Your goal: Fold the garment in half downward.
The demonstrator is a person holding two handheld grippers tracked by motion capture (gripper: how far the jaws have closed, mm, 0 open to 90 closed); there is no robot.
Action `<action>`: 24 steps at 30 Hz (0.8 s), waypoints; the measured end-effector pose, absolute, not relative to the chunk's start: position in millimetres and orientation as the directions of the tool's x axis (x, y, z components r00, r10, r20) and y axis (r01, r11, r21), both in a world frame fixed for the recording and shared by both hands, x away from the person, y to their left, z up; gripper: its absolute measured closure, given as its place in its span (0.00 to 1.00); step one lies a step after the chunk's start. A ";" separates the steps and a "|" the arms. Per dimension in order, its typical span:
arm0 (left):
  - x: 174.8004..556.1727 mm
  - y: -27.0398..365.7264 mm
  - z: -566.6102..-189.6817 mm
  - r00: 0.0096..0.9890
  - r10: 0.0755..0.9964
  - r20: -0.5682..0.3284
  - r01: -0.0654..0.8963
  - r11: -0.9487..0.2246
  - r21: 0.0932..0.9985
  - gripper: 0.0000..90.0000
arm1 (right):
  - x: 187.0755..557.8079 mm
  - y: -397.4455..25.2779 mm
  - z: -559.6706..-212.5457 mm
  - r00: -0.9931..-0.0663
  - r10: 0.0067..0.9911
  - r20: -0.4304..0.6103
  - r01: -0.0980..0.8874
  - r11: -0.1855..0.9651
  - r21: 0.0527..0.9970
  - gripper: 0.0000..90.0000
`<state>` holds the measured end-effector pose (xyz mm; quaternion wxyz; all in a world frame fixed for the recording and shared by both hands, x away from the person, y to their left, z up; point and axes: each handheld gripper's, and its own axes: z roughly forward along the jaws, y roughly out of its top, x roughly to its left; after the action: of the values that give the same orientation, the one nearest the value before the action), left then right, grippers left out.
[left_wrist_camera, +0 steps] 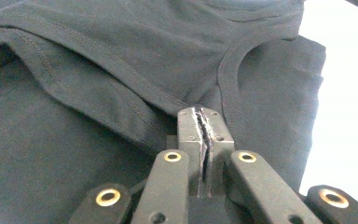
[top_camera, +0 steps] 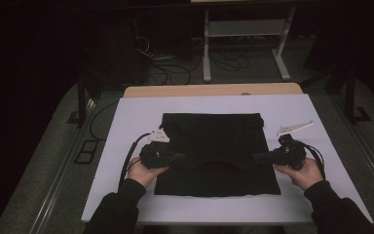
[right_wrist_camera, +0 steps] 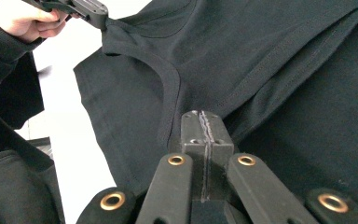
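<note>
High view shows a black garment (top_camera: 214, 146) lying flat in the middle of the frame on the white bench (top_camera: 126, 122). It looks like a T-shirt folded into a rough square, and a curved neckline is faintly visible in its lower half. The person's forearms in dark sleeves come in from the bottom edge of the frame. The left claw (top_camera: 177, 157) is at the left edge of the garment, in the middle left of the frame, and the right claw (top_camera: 258, 157) is at the right edge of the garment, in the middle right. Both are at about the same height in the frame and point toward each other.

In the left gripper view, the left claw (left_wrist_camera: 204, 122) is in the lower middle of the frame. Its two jaws are pressed together and a thin layer of black cloth is pinched between them, just beside the ribbed neckline band (left_wrist_camera: 228, 88), which curves up to the right. A stitched hem runs from the upper left of the frame down to the jaws.

In the right gripper view, the right claw (right_wrist_camera: 204, 123) is also closed on the cloth, in the lower middle of the frame, beside the neckline band (right_wrist_camera: 172, 98). In the upper left corner of this frame, the person's hand (right_wrist_camera: 21, 18) holds the other claw, which is also clamped on the garment (right_wrist_camera: 279, 60) at its far edge.
</note>
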<state>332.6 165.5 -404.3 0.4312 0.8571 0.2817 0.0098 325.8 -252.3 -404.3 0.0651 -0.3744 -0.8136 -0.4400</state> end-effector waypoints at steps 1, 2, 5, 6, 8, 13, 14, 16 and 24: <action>331.3 165.3 -404.3 0.836 0.496 -0.234 0.481 -0.458 0.748 0.97 | 324.5 -252.5 -405.0 -0.712 0.549 0.439 0.667 0.333 0.666 0.98; 330.8 165.8 -404.2 0.837 0.495 -0.232 0.479 -0.460 0.748 0.97 | 323.4 -252.3 -405.3 -0.709 0.548 0.444 0.672 0.333 0.661 0.98; 327.4 166.4 -403.8 0.839 0.493 -0.232 0.475 -0.454 0.754 0.97 | 320.9 -252.2 -406.1 -0.710 0.548 0.443 0.671 0.336 0.661 0.98; 326.2 166.6 -403.4 0.838 0.493 -0.233 0.477 -0.457 0.750 0.97 | 320.2 -252.3 -406.1 -0.713 0.547 0.439 0.668 0.337 0.664 0.98; 324.5 166.3 -403.2 0.842 0.488 -0.230 0.472 -0.460 0.752 0.97 | 318.4 -252.7 -405.9 -0.713 0.544 0.441 0.668 0.337 0.664 0.98; 321.1 166.6 -403.1 0.848 0.482 -0.221 0.466 -0.478 0.745 0.97 | 314.5 -253.1 -406.1 -0.713 0.547 0.439 0.669 0.341 0.661 0.98; 320.4 166.9 -403.0 0.849 0.480 -0.221 0.465 -0.479 0.745 0.97 | 313.9 -253.5 -405.9 -0.714 0.546 0.439 0.668 0.342 0.661 0.98; 318.6 167.1 -402.7 0.847 0.482 -0.223 0.467 -0.475 0.745 0.97 | 312.7 -254.0 -405.4 -0.714 0.545 0.440 0.668 0.341 0.662 0.98; 312.7 168.0 -401.7 0.849 0.480 -0.223 0.465 -0.478 0.745 0.97 | 307.1 -254.5 -405.3 -0.714 0.541 0.444 0.669 0.340 0.661 0.98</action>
<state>312.7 168.0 -401.7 0.4308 0.8595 0.2749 0.0081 307.1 -254.5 -405.3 0.0730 -0.3708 -0.8153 -0.4386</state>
